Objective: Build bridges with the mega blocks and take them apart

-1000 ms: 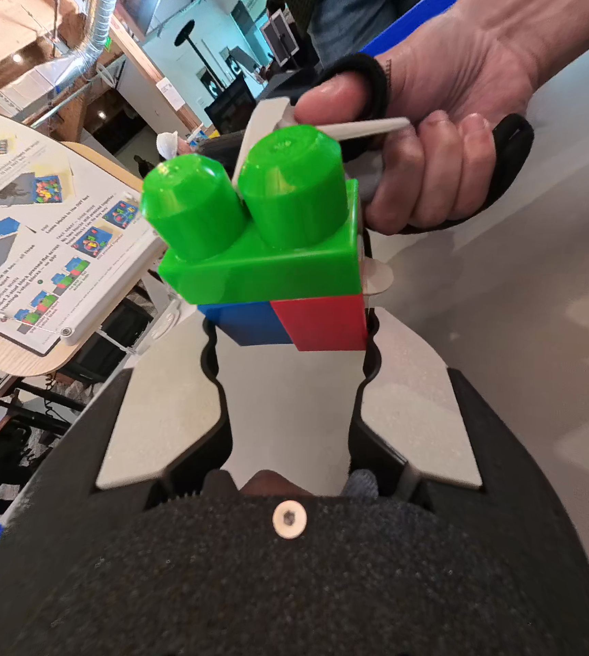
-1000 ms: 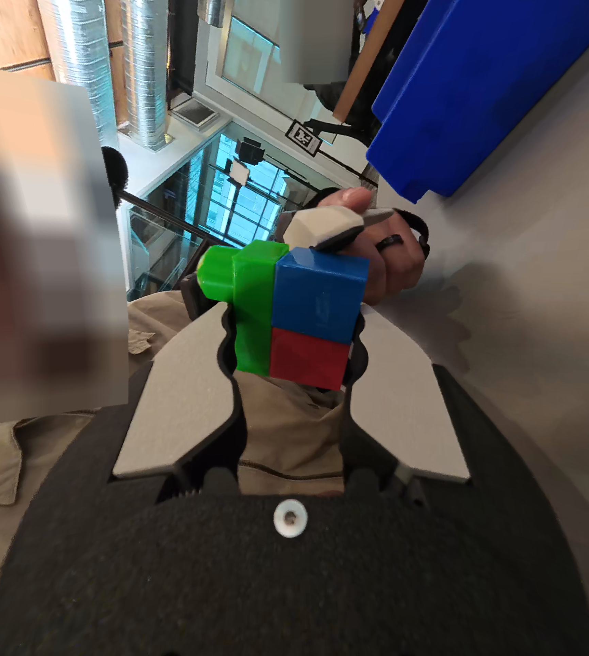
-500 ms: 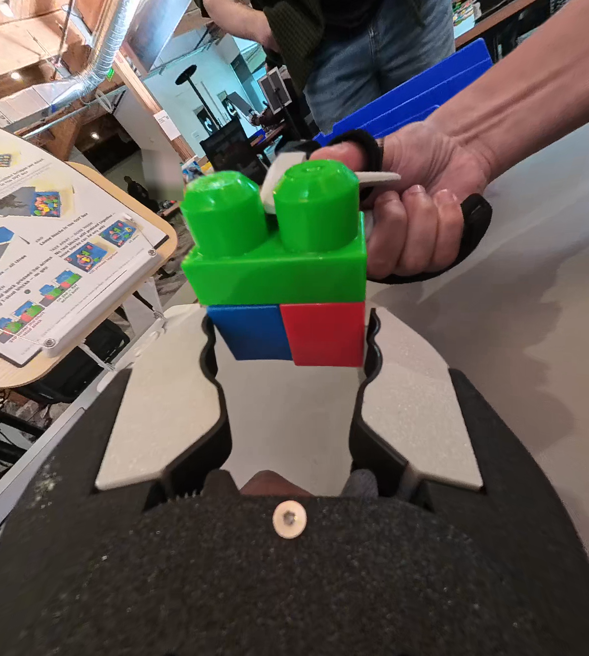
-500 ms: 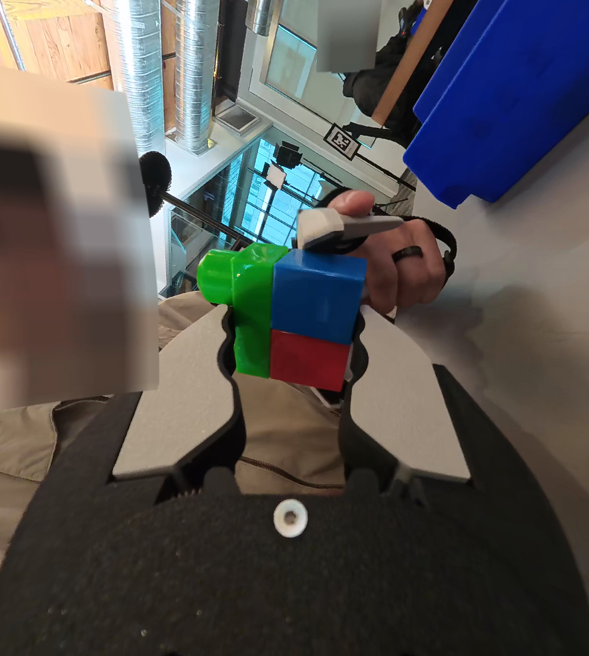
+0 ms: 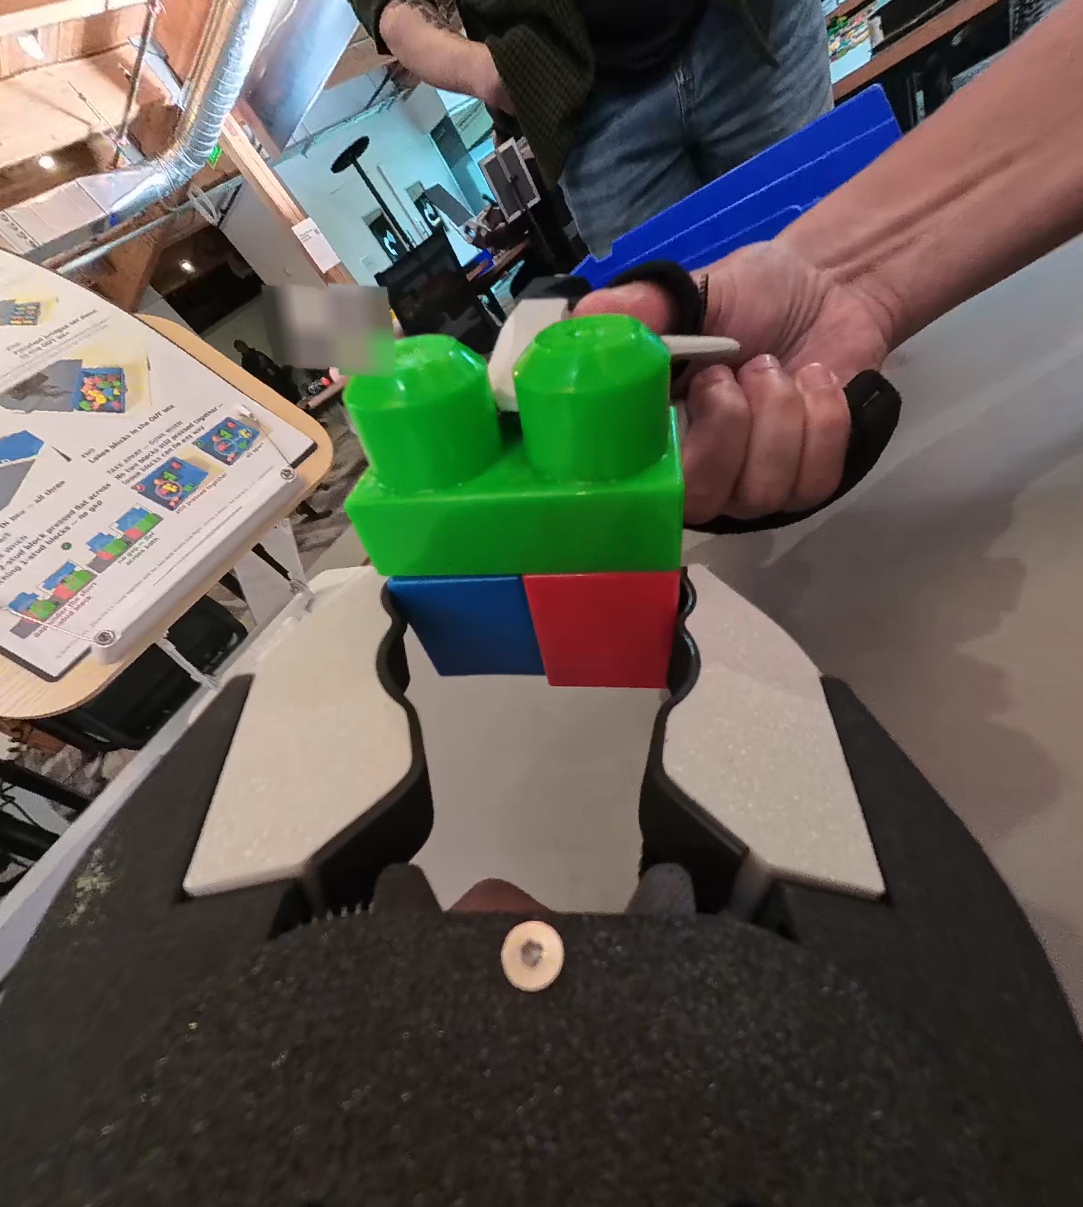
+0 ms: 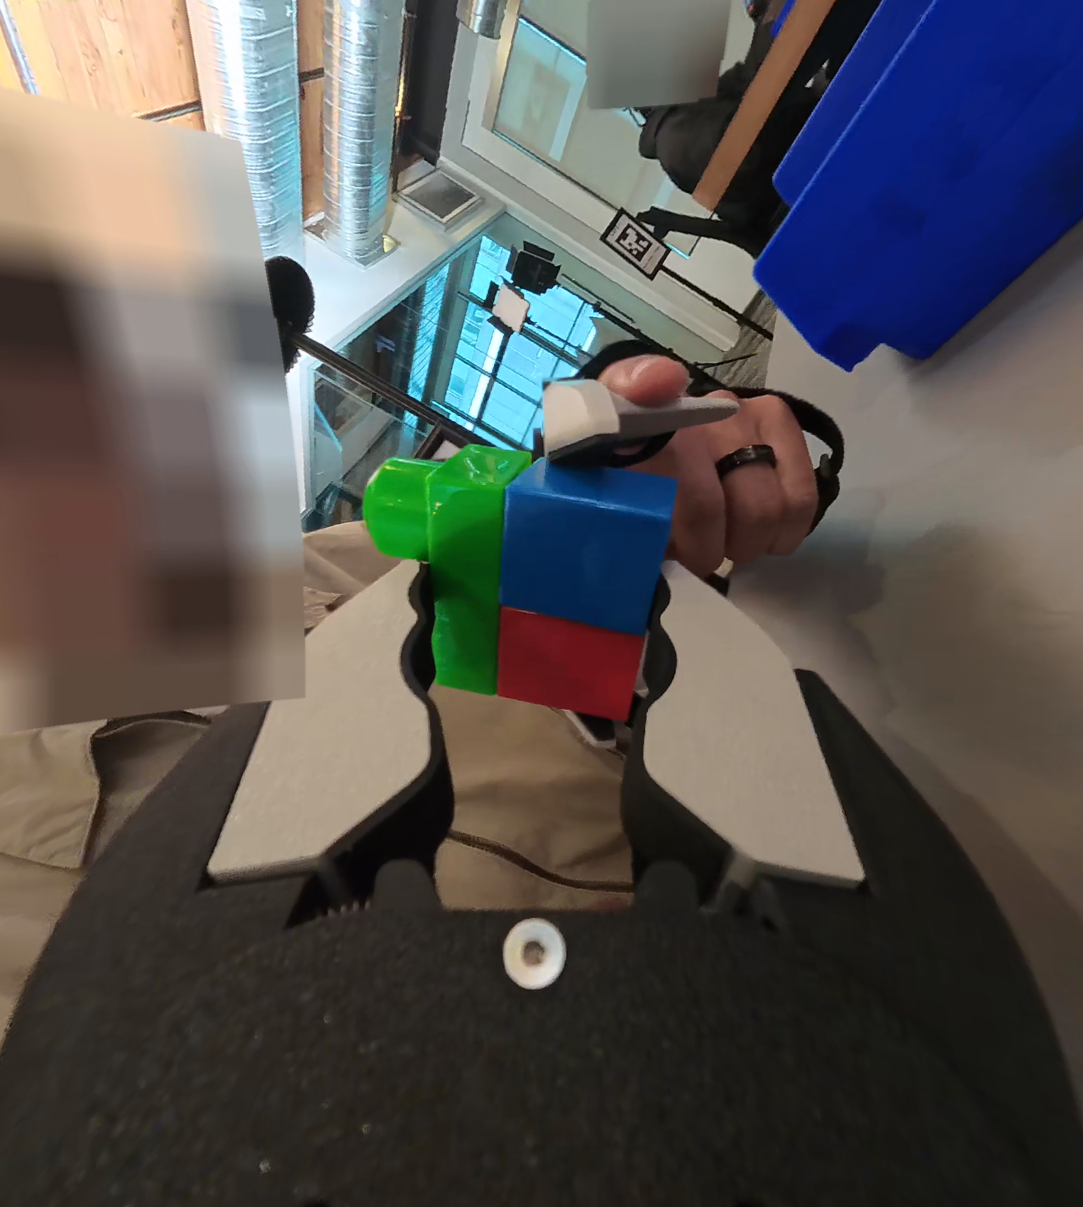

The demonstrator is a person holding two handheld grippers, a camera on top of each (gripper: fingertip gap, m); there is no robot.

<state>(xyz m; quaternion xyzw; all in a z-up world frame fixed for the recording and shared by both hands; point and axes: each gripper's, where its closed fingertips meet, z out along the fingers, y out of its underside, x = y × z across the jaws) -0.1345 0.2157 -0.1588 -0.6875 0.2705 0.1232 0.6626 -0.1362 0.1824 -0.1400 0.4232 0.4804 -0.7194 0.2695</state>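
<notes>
A small bridge is held in the air: a green two-stud block (image 5: 519,522) sits across a blue block (image 5: 470,620) and a red block (image 5: 600,627). My left gripper (image 5: 535,630) is shut on the blue and red pair from their outer sides. My right gripper (image 6: 535,627) is shut on the same bridge, one finger on the green block (image 6: 463,588), the other on the undersides of the blue (image 6: 581,548) and red (image 6: 565,659) blocks. The right gripper's finger (image 5: 516,339) shows between the green studs. The left gripper's finger (image 6: 581,418) touches the blue block.
The grey table (image 5: 917,686) lies below. A blue bin (image 5: 754,215) stands at its far side and also shows in the right wrist view (image 6: 982,163). An instruction board (image 5: 101,490) on a wooden stand is at the left. A person (image 5: 656,98) stands beyond the bin. My left and right fingertips are right by each other.
Both grippers stayed shut on the bridge. The bridge has turned from tilted to level in the left wrist view and moved a little away from the instruction board.
</notes>
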